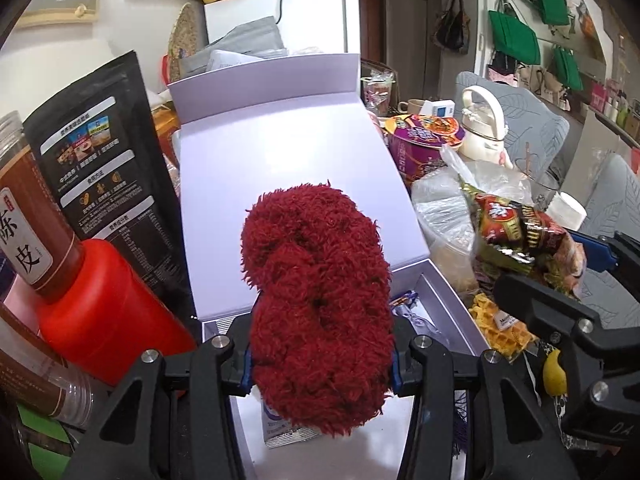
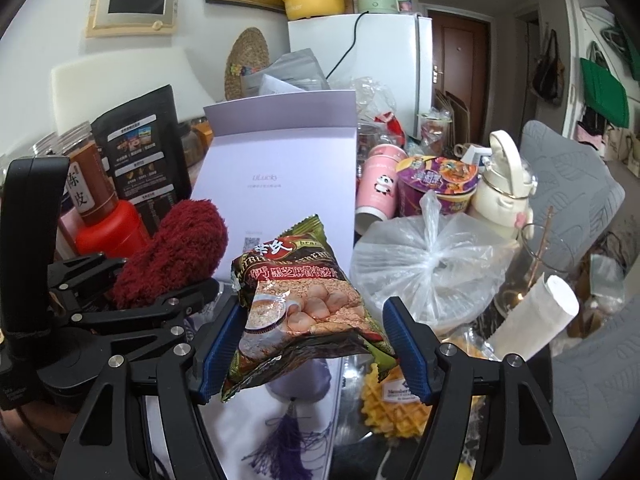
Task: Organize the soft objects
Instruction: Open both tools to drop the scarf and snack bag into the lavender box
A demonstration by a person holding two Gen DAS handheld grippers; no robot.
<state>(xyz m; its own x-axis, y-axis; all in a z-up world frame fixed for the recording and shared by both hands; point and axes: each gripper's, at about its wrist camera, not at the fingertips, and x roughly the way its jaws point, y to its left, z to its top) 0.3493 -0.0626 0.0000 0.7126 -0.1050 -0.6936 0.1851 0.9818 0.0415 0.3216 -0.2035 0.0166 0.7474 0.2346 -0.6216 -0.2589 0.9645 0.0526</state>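
A dark red fluffy soft thing [image 1: 316,280] stands up between the blue pads of my left gripper [image 1: 320,364], which is shut on it. It hangs over the front of an open lavender box [image 1: 444,308], whose lid [image 1: 280,152] leans back behind it. In the right wrist view my right gripper [image 2: 312,344] is shut on a green and brown snack packet [image 2: 296,296], both pads pressing its crumpled sides. The left gripper [image 2: 148,280] with the red fluffy thing [image 2: 176,248] shows to its left. The lavender lid [image 2: 280,176] rises behind the packet.
Left of the box stand a red canister [image 1: 104,312] with a brown jar [image 1: 28,208] on it and a black pouch [image 1: 104,160]. To the right lie a tied clear plastic bag [image 2: 424,268], a purple noodle bowl [image 2: 436,184], a white bottle [image 2: 504,184] and a waffle packet [image 2: 396,408].
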